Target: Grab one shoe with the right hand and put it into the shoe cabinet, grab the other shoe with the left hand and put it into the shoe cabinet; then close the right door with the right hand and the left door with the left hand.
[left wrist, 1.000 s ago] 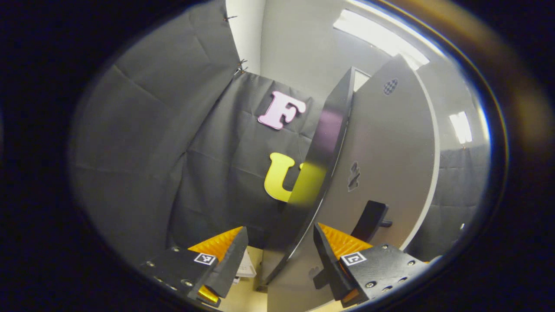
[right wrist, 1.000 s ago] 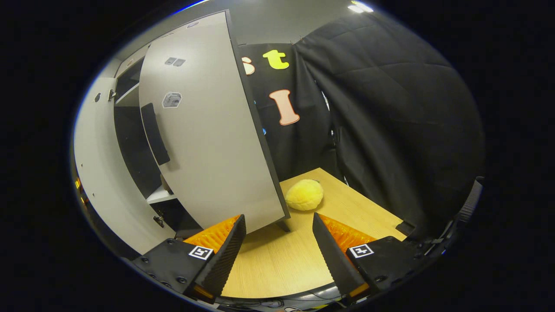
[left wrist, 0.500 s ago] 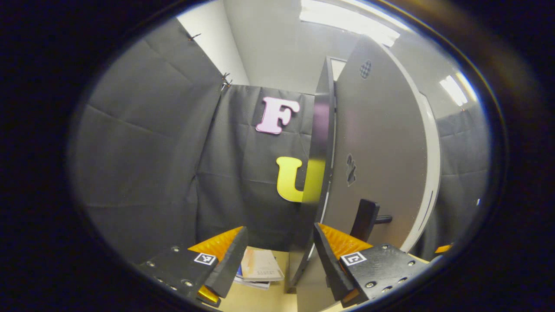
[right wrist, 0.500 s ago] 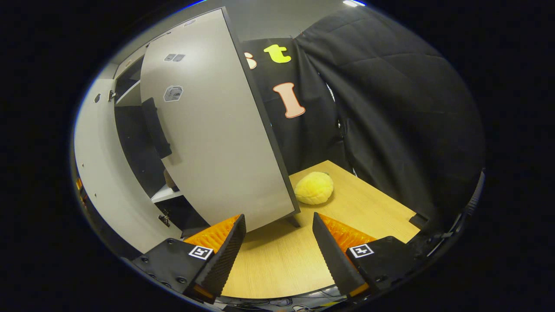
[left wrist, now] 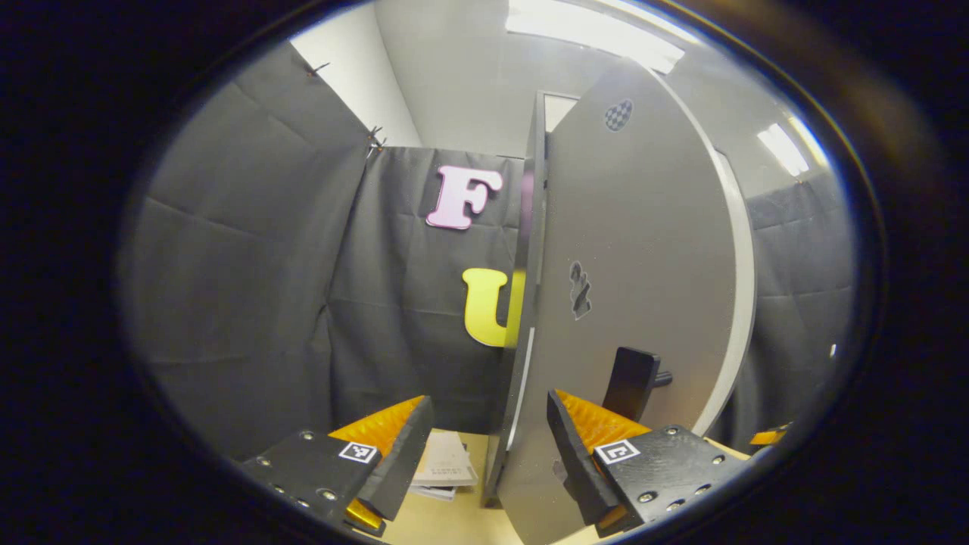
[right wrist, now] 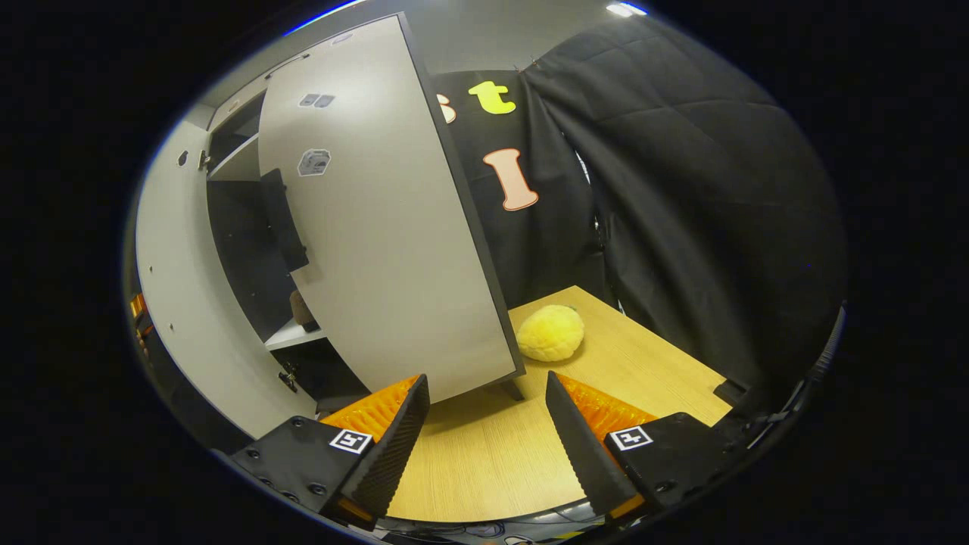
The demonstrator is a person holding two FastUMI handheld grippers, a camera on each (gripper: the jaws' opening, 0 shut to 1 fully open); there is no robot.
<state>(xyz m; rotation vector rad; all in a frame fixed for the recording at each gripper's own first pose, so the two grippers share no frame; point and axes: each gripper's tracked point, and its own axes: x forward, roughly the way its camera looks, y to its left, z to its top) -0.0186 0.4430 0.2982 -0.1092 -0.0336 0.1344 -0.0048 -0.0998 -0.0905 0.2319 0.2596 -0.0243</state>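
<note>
In the left gripper view, the left gripper (left wrist: 484,446) points at the outer edge of the left door (left wrist: 636,272) of a pale grey shoe cabinet. The jaws are spread wide and grip nothing. The door's dark edge rises between the two fingers, while its flat pale face fills the space to the right of that edge. A dark block handle (left wrist: 628,382) stands out from the door face just above the right-hand finger, and whether the finger touches it cannot be told. Two small dark stickers sit on the door, one near its top and one near its middle. Beyond the door edge, at the bottom of the view, a few papers (left wrist: 445,468) lie on a light wooden table (left wrist: 431,522). In the right gripper view, the right gripper (right wrist: 484,439) hovers low over the same table (right wrist: 484,462), also with jaws wide apart and empty. Ahead and to its left stands the right door (right wrist: 386,242), partly open, with its lower corner just above the gap between the fingers and a dark handle (right wrist: 284,219) near its far edge. Through the opening, the cabinet's dark inside (right wrist: 250,288) shows with a pale shelf, and a small brownish shape (right wrist: 300,310) rests on that shelf; it is too small to say for certain that it is a shoe. A fuzzy yellow ball-shaped toy (right wrist: 551,333) lies on the table just beyond the door's near corner.
</note>
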